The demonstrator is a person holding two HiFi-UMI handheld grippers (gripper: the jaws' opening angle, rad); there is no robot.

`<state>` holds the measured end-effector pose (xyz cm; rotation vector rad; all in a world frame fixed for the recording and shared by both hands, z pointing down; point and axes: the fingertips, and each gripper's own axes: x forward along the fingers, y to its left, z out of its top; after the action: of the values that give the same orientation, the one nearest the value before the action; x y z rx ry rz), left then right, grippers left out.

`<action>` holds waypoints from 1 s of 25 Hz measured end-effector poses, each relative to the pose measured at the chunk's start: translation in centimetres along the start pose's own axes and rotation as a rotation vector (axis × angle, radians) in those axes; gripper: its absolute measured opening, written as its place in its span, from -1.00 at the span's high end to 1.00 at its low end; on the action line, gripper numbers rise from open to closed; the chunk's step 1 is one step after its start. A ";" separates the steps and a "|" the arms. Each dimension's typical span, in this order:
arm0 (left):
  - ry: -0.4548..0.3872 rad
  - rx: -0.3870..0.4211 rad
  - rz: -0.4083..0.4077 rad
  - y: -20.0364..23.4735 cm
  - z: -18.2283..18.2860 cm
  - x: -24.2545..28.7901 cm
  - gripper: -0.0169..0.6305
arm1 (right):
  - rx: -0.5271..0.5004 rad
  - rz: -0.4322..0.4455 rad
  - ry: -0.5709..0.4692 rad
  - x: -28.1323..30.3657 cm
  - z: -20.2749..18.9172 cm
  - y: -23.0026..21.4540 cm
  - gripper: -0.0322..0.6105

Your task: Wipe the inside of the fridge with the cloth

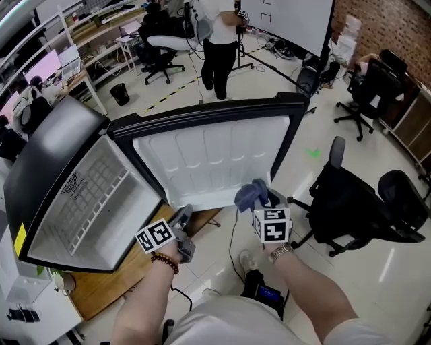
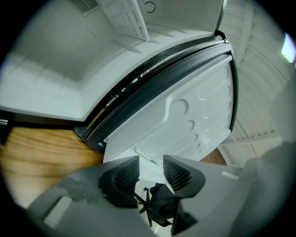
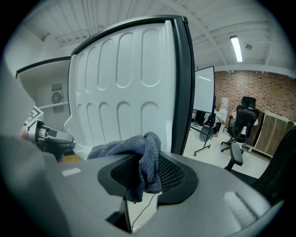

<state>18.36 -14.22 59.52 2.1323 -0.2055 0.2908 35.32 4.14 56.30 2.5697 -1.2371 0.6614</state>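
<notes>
— Right gripper (image 3: 145, 173) is pinching the grey-blue cloth (image 3: 147, 150) at lower centre, just short of the open door (image 3: 120, 92). Left gripper (image 2: 151, 169) is hanging with jaws apart, empty.

— I'd be pressing a flat fold along those ribs, then working into the fridge (image 1: 40, 162) cavity at upper left.

No legible text — whiteboard (image 1: 289, 20) marks perhaps writing, unreadable.
</notes>
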 end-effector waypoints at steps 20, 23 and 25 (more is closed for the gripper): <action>-0.064 -0.148 -0.032 0.6 0.2 -0.9 0.67 | 0.025 0.082 -0.088 -3.5 2.6 2.4 0.53; -0.050 -0.138 -0.051 0.1 0.1 -1.4 0.68 | 0.000 0.158 -0.119 -4.8 3.3 5.8 0.53; -0.041 -0.133 -0.060 -0.3 0.1 -1.7 0.68 | -0.024 0.212 -0.131 -5.7 3.3 8.3 0.53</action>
<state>16.80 -14.06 58.73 2.0103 -0.1798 0.1933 26.71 1.56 50.61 2.5191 -1.5660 0.5191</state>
